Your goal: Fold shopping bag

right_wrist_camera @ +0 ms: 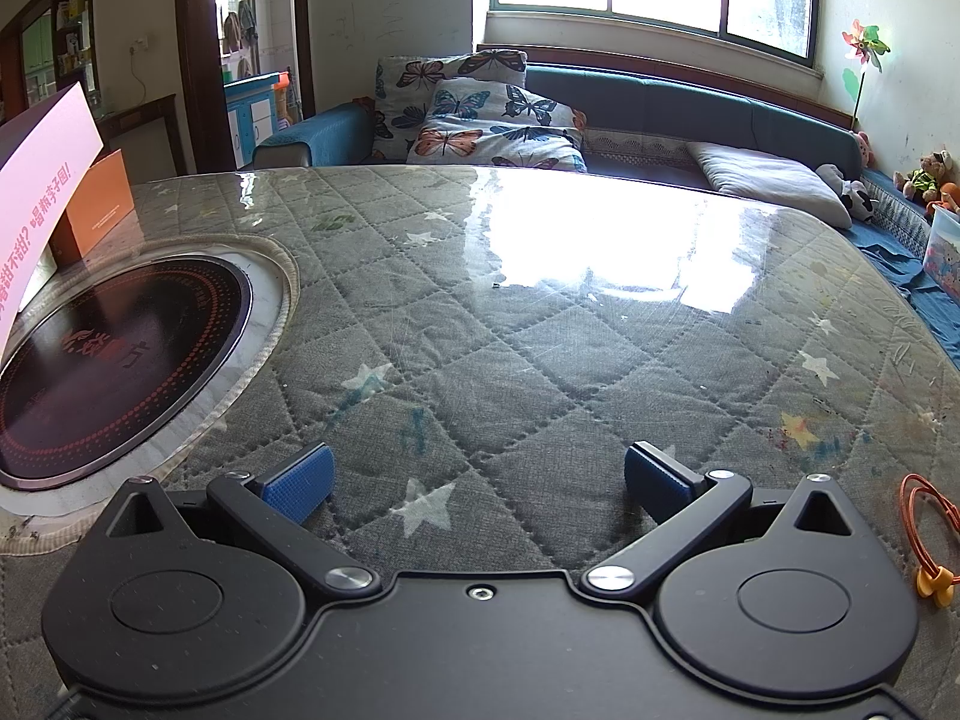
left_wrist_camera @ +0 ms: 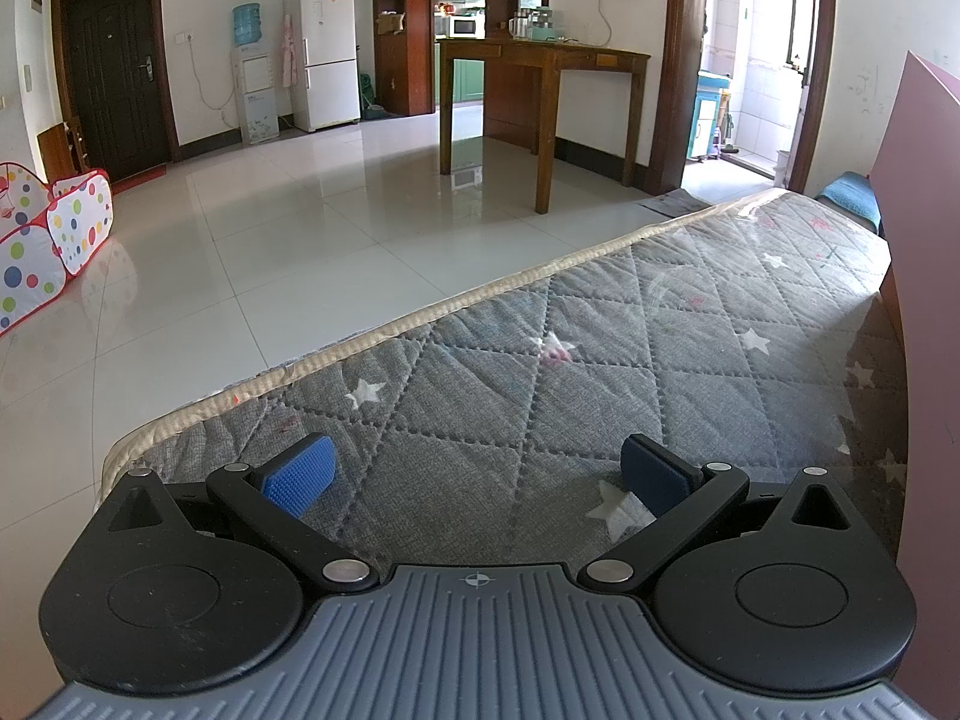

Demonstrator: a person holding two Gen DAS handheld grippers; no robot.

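Right wrist only — induction cooktop (right_wrist_camera: 114, 354), pink bag (right_wrist_camera: 42, 180), both claws spread

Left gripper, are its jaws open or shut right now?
Open. The left gripper has its two blue pads wide apart, with bare quilted table cover showing between them and nothing held.

Left gripper (left_wrist_camera: 477, 474) has both blue-padded fingers (left_wrist_camera: 300, 476) spread wide apart, with nothing between them. Right gripper (right_wrist_camera: 477, 475) matches that pose: its blue pads (right_wrist_camera: 299, 483) stand far apart, and the gap between the fingertips is empty.
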